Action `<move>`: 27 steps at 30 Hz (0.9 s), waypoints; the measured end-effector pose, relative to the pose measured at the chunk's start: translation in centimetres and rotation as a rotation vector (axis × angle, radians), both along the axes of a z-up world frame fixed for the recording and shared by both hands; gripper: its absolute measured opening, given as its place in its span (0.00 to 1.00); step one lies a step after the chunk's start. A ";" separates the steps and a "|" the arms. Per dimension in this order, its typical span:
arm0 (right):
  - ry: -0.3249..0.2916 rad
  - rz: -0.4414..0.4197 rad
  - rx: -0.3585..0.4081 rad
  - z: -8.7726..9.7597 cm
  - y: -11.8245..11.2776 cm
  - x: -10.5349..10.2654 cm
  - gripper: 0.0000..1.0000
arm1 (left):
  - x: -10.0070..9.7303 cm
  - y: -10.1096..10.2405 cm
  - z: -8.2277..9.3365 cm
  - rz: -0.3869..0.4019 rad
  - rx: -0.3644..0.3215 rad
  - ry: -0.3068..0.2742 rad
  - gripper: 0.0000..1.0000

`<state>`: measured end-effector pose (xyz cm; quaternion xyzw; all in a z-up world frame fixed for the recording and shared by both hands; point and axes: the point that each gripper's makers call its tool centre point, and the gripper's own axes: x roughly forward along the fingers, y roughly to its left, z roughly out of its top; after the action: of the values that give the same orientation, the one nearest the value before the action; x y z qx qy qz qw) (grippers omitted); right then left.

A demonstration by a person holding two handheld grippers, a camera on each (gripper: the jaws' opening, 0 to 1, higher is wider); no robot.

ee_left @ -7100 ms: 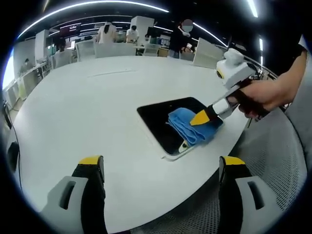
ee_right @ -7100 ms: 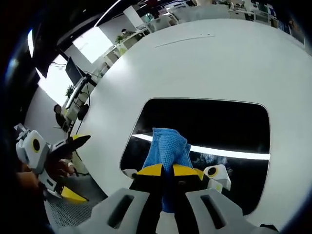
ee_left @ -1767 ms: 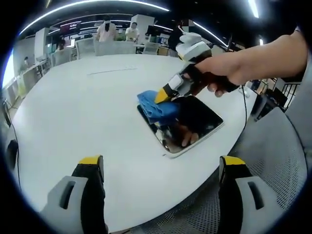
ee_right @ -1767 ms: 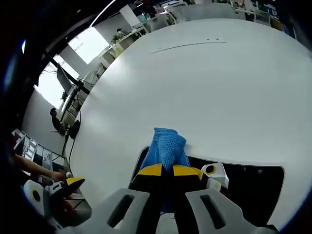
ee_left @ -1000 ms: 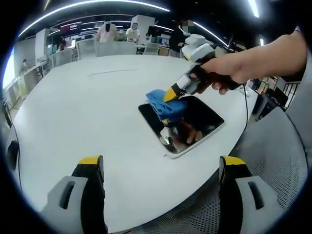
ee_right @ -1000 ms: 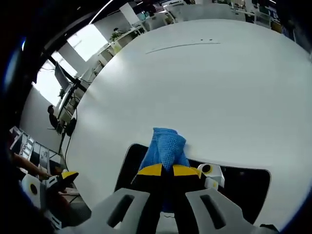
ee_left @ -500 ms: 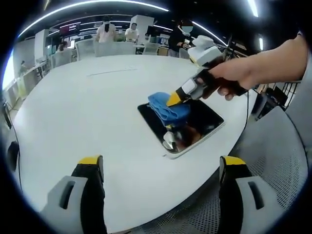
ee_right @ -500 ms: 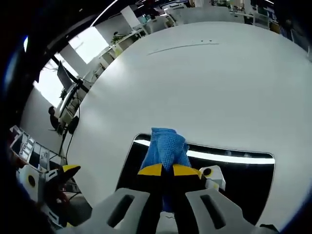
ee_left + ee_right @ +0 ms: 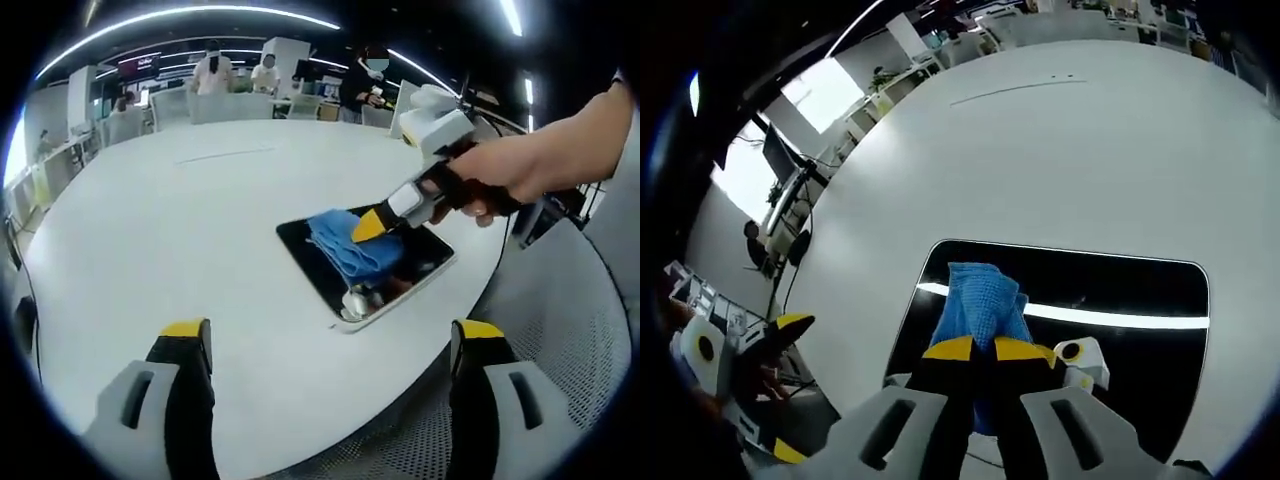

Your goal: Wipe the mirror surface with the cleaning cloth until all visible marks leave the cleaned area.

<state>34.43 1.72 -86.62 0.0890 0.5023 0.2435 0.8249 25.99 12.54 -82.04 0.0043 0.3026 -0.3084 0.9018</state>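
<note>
A flat rectangular mirror with rounded corners and a dark reflective face (image 9: 372,262) (image 9: 1110,290) lies on a large round white desk (image 9: 180,230) (image 9: 1060,150), close to the desk's near edge on the person's right. A folded blue waffle-weave cleaning cloth (image 9: 352,247) (image 9: 980,305) is pressed onto the glass, over the mirror's half that lies farther from the desk's edge in the left gripper view. The right gripper (image 9: 376,226) (image 9: 974,349), black with yellow tips, has its jaws pressed together on the cloth, pinching one bunched end while the rest spreads forward over the mirror; a hand (image 9: 510,185) grips its handle and reaches in from the right of the left gripper view. In the right gripper view a bright strip of ceiling light is reflected across the dark glass, and the gripper's own reflection shows beside the jaws. The left gripper (image 9: 330,340) (image 9: 780,385) hangs clear of the desk's near edge with its jaws spread wide apart and nothing between them, well apart from the mirror. Beyond the desk's far edge stand white chairs (image 9: 235,100) and several people (image 9: 215,70) in an office room.
</note>
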 end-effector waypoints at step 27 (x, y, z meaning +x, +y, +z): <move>0.021 0.041 0.009 0.0 0.3 -4.5 0.00 | -0.6 -1.5 2.9 -0.048 -0.010 -0.059 0.99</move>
<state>29.96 2.02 -86.60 0.0851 0.5115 0.2616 0.8141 25.42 11.07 -79.14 0.0162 0.2741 -0.3312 0.9027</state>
